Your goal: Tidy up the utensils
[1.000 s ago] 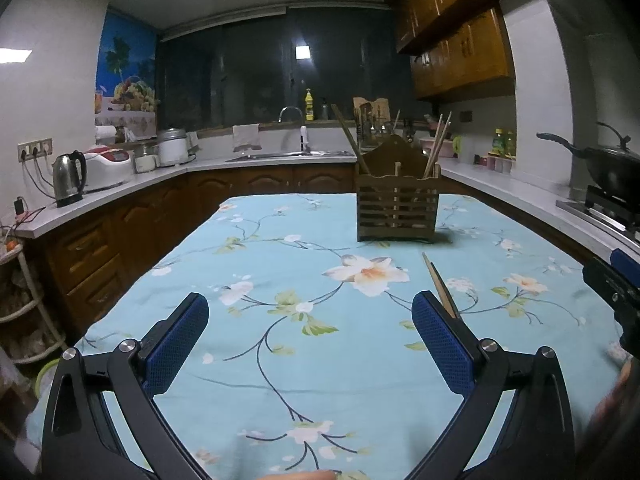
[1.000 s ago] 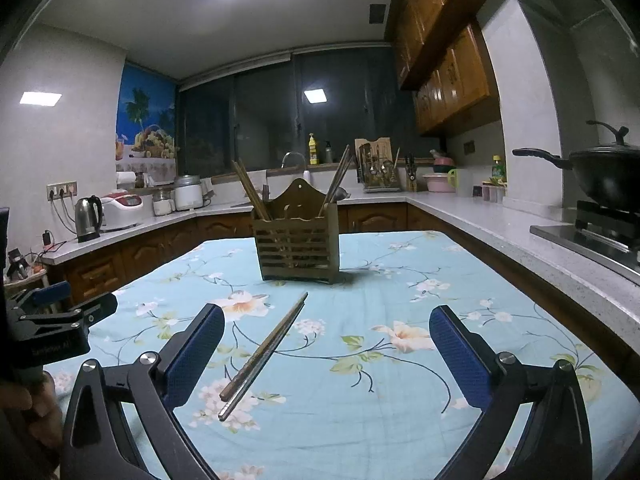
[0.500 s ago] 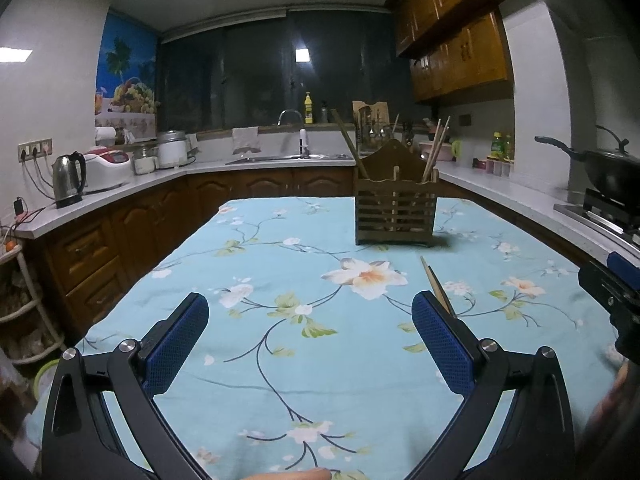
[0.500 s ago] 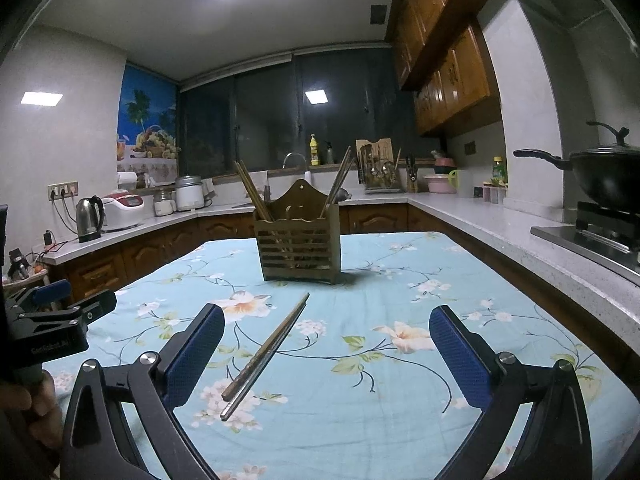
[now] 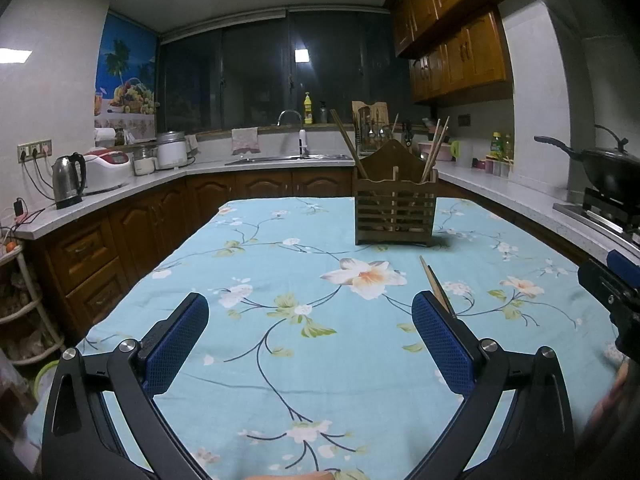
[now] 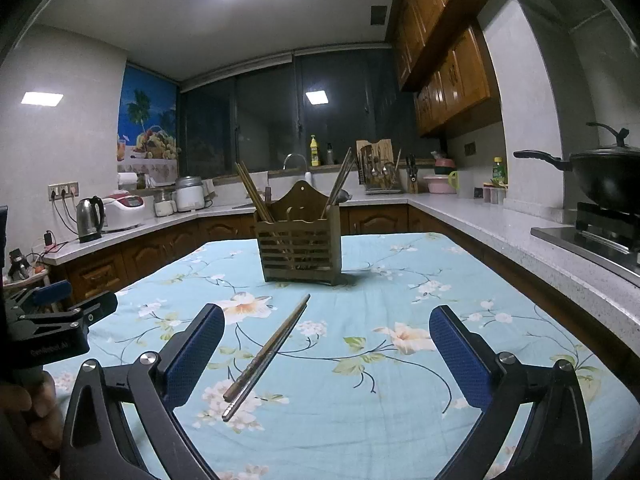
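Observation:
A pair of brown chopsticks (image 6: 267,356) lies on the floral blue tablecloth (image 6: 400,380), left of centre between my right gripper's fingers; in the left wrist view the chopsticks (image 5: 436,286) show partly hidden behind the right finger. A wooden slatted utensil holder (image 6: 298,242) with chopsticks standing in it sits further back on the table; it also shows in the left wrist view (image 5: 394,214). My left gripper (image 5: 310,344) is open and empty above the cloth. My right gripper (image 6: 326,356) is open and empty, with the chopsticks lying just ahead.
Counters run around the table. A kettle (image 5: 68,180) and rice cookers stand on the left, a sink (image 5: 292,156) at the back, a black wok (image 6: 600,176) on a stove on the right. The left gripper shows at the left edge of the right wrist view (image 6: 52,320).
Both views shifted very slightly; the holder sits a little nearer the centre in the left view. Both grippers stay open and the chopsticks have not moved.

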A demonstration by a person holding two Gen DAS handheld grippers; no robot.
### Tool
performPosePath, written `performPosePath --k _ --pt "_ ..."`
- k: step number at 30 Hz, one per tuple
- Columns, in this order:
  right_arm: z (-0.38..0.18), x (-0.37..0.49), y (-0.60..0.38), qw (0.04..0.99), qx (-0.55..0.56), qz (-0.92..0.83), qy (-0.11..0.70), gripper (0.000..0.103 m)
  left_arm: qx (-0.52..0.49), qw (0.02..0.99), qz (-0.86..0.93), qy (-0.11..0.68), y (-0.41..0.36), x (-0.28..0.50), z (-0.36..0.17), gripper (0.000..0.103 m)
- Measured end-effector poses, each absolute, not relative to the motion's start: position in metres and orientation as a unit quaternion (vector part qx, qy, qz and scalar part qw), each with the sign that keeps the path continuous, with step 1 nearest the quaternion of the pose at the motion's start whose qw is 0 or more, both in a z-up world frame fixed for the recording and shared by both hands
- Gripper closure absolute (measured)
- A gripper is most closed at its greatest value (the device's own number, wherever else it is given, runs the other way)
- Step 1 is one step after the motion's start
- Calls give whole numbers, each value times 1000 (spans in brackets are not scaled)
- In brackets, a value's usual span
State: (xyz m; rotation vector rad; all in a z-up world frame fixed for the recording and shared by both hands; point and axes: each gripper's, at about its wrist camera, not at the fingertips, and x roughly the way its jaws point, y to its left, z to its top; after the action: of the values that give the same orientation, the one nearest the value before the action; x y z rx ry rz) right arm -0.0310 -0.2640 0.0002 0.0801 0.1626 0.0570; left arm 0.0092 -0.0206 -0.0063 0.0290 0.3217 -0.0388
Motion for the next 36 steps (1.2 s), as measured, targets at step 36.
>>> performPosePath --k 36 --pt "1 -31 -261 996 40 30 78 0 18 987 -10 158 -18 8 -5 0"
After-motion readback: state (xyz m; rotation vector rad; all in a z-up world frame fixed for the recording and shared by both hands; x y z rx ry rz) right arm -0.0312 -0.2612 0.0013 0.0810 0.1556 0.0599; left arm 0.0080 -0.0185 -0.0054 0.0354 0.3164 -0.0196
